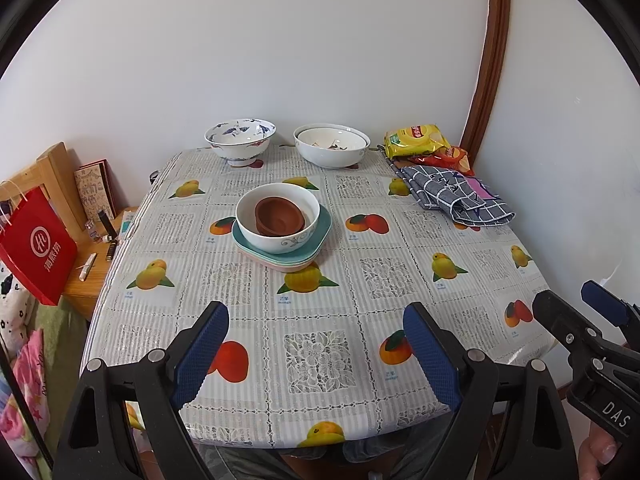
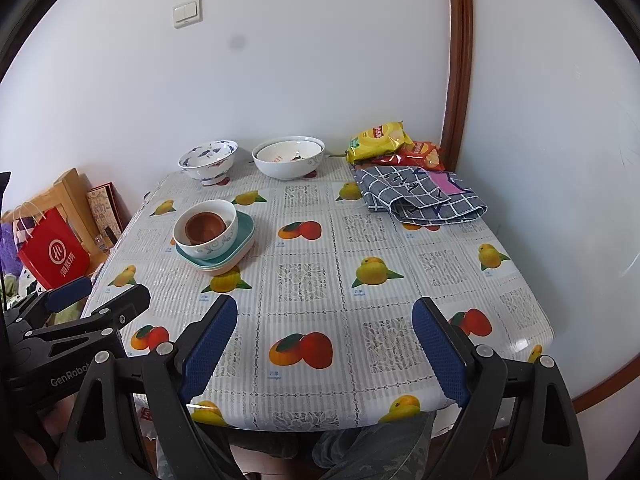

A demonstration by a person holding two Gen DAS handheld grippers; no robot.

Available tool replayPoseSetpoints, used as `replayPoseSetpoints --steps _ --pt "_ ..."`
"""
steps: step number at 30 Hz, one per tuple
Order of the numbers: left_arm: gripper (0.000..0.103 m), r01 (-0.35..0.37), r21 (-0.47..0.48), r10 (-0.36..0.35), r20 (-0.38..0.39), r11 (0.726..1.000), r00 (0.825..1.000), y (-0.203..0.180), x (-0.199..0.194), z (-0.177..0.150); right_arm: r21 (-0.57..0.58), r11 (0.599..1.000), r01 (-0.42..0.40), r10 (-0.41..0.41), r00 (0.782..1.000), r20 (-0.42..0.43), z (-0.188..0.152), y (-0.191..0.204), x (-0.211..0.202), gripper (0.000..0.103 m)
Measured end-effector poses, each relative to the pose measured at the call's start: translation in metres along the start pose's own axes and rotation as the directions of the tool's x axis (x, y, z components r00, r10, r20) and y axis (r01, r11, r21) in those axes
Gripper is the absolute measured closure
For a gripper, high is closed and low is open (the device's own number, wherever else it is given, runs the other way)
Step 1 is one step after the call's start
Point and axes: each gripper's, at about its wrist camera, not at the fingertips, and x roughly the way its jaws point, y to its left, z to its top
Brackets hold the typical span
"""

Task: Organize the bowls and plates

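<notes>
Bowls [image 1: 277, 216] sit nested on stacked plates [image 1: 318, 240]; both hand-held grippers [image 1: 316, 354] [image 2: 325, 350] hover apart, empty. Next: fetch bowls beyond the stack.

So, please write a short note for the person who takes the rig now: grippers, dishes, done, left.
Left gripper: open, empty, over the near table edge.
Right gripper: open, empty, beside it.
Centre stack: brown bowls inside white bowl, on the plates.
Back edge: blue bowl stands alone; big bowl holds a smaller one.
Done: centre stack looks finished.
Left: probably gather the two back bowls.
</notes>
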Motion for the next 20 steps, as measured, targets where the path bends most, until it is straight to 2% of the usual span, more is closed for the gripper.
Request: replayPoseSetpoints --steps 20 --pt "0.013 -0.011 0.009 0.011 0.016 1.000 1.000 0.0030 0.0015 0.0019 0.001 1.000 -0.019 0.019 1.000 0.023 0.0002 0.0035 -0.0023 0.014"
